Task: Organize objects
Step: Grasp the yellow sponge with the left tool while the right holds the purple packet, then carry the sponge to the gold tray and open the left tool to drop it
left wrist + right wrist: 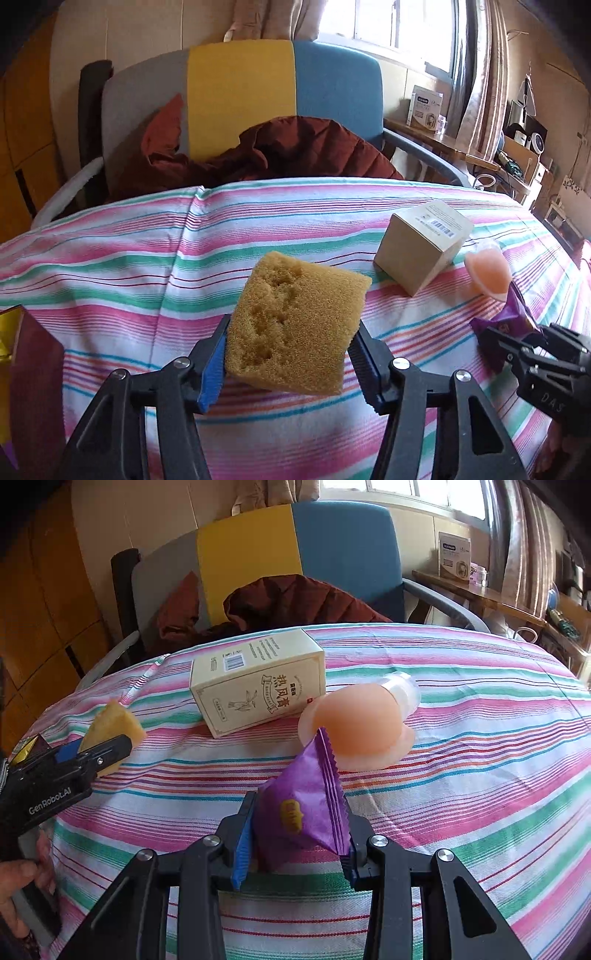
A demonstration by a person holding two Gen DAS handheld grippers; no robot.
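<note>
While a yellow sponge [299, 325] is clamped between the jaws of the left gripper [291, 354] and held just above the striped cloth [110, 266], a purple packet [306, 812] is pinched between the closed jaws of the right gripper [295, 834], also raised off the cloth. A cream box [258, 686] is seen lying on the cloth beyond the packet, with a peach silicone cup [354, 731] just beside it on the right. Behind the table, a chair [240, 96] in grey, yellow and blue is draped with a dark red jacket [295, 151], and a hand [22, 882] is seen on the left gripper's handle.
</note>
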